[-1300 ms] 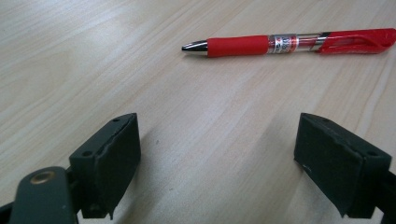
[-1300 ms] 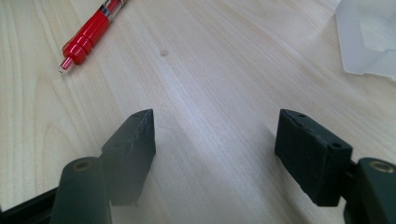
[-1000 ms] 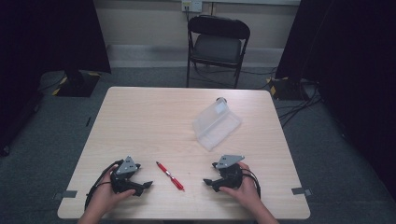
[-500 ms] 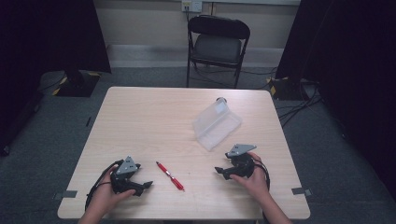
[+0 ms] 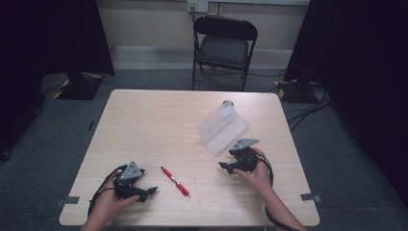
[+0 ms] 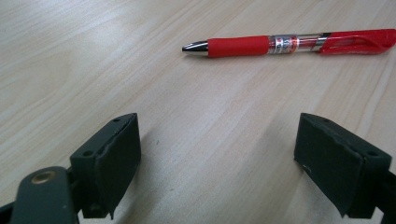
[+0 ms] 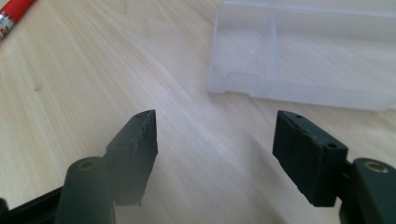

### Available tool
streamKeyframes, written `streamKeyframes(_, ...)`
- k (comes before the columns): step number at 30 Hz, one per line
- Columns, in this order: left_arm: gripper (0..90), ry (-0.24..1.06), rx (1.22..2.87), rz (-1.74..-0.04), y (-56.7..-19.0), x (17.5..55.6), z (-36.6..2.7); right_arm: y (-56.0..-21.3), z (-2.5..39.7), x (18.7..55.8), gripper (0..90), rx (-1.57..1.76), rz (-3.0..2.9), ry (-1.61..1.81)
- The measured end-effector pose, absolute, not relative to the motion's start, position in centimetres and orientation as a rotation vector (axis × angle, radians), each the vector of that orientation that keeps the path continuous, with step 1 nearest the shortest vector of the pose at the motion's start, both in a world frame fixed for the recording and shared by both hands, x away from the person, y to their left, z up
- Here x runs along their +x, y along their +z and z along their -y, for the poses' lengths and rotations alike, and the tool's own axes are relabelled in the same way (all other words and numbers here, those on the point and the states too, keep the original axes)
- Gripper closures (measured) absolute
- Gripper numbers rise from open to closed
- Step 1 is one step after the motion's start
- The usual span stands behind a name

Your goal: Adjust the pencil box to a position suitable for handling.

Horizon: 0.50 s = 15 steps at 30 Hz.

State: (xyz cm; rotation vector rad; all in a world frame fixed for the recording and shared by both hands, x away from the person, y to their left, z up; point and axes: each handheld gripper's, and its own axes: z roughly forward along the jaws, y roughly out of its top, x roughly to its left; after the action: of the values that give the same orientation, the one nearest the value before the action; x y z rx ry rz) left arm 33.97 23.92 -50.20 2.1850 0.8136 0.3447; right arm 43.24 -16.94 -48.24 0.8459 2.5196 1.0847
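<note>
A red pen [image 5: 175, 181] lies on the wooden table [image 5: 154, 125] near its front edge, silver tip toward the far left. In the left gripper view the pen [image 6: 289, 44] rests just ahead of the jaws. My left gripper [image 5: 146, 192] sits open on the table left of the pen, with nothing between its jaws [image 6: 217, 158]. A clear plastic box [image 5: 223, 128] stands open at the table's right middle. My right gripper [image 5: 225, 167] is open just in front of that box [image 7: 308, 51], holding nothing [image 7: 215, 140].
A black folding chair [image 5: 224, 45] stands beyond the table's far edge. A small round grey object [image 5: 227, 103] lies behind the box. Cables [image 5: 308, 103] run over the floor at the right. Dark curtains flank the room.
My right gripper has moved forward and to the right, from the front edge up toward the clear box. The left gripper and the pen have stayed put.
</note>
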Motion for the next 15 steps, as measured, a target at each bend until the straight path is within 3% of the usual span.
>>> streamKeyframes(15, 14.6, 0.347, 2.189, -0.811, -50.2, 34.0, -23.9, -47.5, 14.5, 45.7, 39.8, 0.811, -2.543, 1.088)
